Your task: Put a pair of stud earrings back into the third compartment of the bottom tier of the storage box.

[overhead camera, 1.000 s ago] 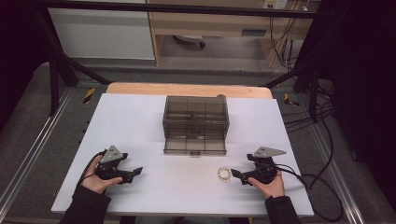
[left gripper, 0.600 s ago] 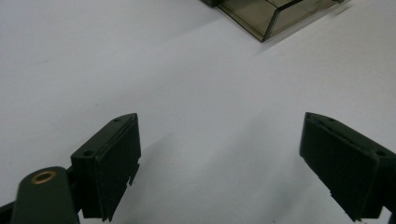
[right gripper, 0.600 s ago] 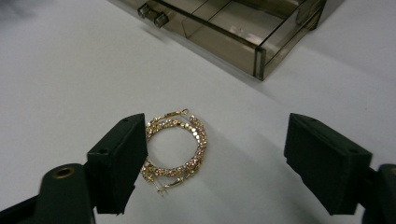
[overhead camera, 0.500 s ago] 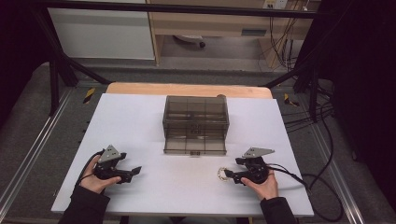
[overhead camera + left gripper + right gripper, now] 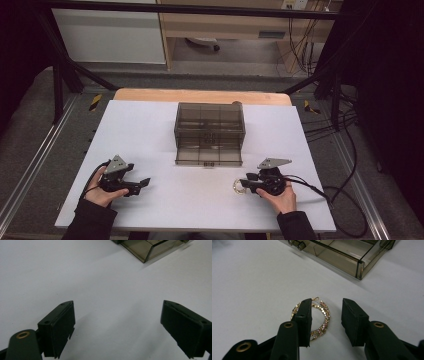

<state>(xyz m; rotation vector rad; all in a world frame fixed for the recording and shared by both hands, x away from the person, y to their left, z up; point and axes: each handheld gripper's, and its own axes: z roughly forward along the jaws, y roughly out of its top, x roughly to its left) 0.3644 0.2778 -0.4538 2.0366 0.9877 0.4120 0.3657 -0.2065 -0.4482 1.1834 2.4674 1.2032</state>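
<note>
Drawer box (image 5: 209, 131) mid-table (image 5: 150, 130), bracelet (image 5: 239, 186) before its right corner, between the right claw's (image 5: 325, 318) jaws.

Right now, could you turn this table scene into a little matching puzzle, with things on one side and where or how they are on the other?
Things:
1. bracelet
2. smoky plastic box
3. left gripper
4. right gripper

States:
A. jaws wide apart over bare table
B. drawer pulled out toward the person
C. lying flat on the white table
D. jaws either side of part of the gold ring, just been closing

Pairs: 1-C, 2-B, 3-A, 4-D
</note>
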